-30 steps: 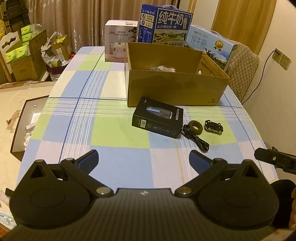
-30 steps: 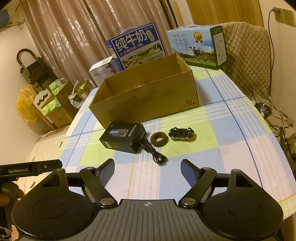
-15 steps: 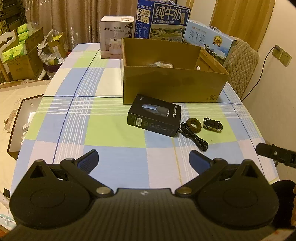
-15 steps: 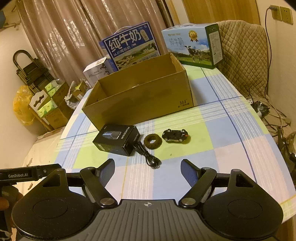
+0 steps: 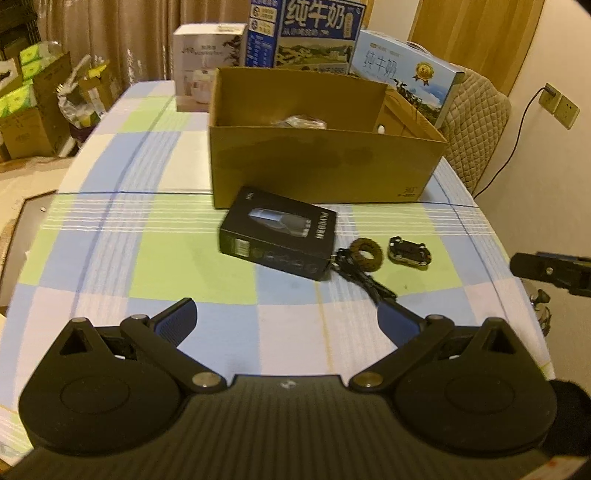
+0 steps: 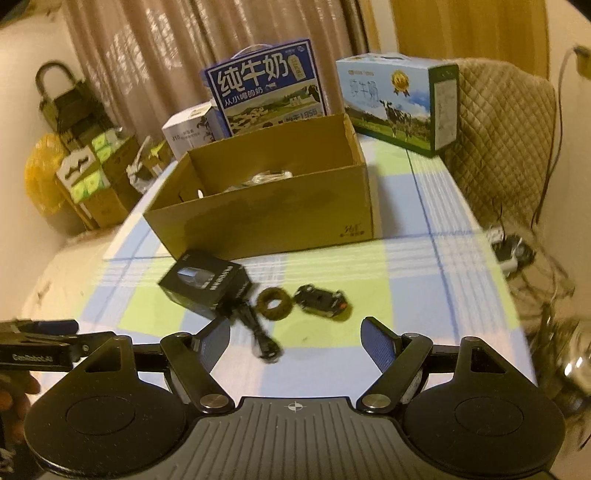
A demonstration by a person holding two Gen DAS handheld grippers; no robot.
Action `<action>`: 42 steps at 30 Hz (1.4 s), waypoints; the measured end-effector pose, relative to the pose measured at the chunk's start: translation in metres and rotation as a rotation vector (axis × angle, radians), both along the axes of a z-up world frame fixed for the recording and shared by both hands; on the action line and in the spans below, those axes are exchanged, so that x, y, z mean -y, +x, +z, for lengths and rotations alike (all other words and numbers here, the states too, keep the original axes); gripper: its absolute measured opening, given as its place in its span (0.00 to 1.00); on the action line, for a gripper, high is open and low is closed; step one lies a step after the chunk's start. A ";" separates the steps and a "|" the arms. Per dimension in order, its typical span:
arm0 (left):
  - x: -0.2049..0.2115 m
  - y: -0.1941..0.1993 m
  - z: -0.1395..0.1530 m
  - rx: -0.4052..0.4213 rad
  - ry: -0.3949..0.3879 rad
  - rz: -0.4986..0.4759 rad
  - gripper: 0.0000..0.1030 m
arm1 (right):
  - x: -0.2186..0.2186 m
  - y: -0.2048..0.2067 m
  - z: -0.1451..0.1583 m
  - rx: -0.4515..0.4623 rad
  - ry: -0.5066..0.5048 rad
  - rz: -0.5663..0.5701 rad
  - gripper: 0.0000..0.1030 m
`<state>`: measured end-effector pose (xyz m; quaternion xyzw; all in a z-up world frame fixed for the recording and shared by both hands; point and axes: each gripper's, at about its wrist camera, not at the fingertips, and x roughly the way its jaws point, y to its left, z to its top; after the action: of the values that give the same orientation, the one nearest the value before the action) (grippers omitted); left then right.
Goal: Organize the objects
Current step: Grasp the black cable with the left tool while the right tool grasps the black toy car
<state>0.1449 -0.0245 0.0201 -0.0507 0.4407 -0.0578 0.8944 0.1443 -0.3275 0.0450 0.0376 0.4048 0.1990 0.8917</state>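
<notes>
I have brought both grippers, left [image 5: 286, 317] and right [image 6: 295, 338], closer to the black box [image 5: 279, 232], cable [image 5: 364, 275], ring [image 5: 365, 249] and toy car [image 5: 408, 251] lying before the cardboard box [image 5: 321, 166]; jaws apart, empty, pickup comes next.

Two milk cartons [image 5: 314, 33] and a white appliance box [image 5: 207, 66] stood at the far end of the checked worktop [image 5: 110, 240]. A quilted chair [image 5: 476, 136] sat far right; brown curtains [image 6: 147, 66] hung behind.

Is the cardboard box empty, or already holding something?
Not empty: the open-topped cardboard box already holds a pale bundle against its far wall; what it is, cannot tell.
</notes>
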 end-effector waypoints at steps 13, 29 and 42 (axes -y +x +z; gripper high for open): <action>0.060 0.039 -0.046 -0.047 -0.066 -0.047 0.89 | 0.012 0.054 -0.042 0.019 -0.148 0.174 0.74; 0.097 0.080 -0.099 -0.098 -0.103 -0.022 0.36 | 0.012 0.093 -0.097 -0.040 -0.187 0.276 0.62; 0.101 0.075 -0.106 -0.111 -0.026 -0.117 0.15 | -0.018 0.109 -0.113 -0.026 -0.252 0.427 0.56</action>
<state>0.2199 -0.1257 -0.0857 -0.0396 0.4911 -0.1126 0.8629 0.2535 -0.3091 -0.0678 -0.1577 0.4367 0.3306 0.8217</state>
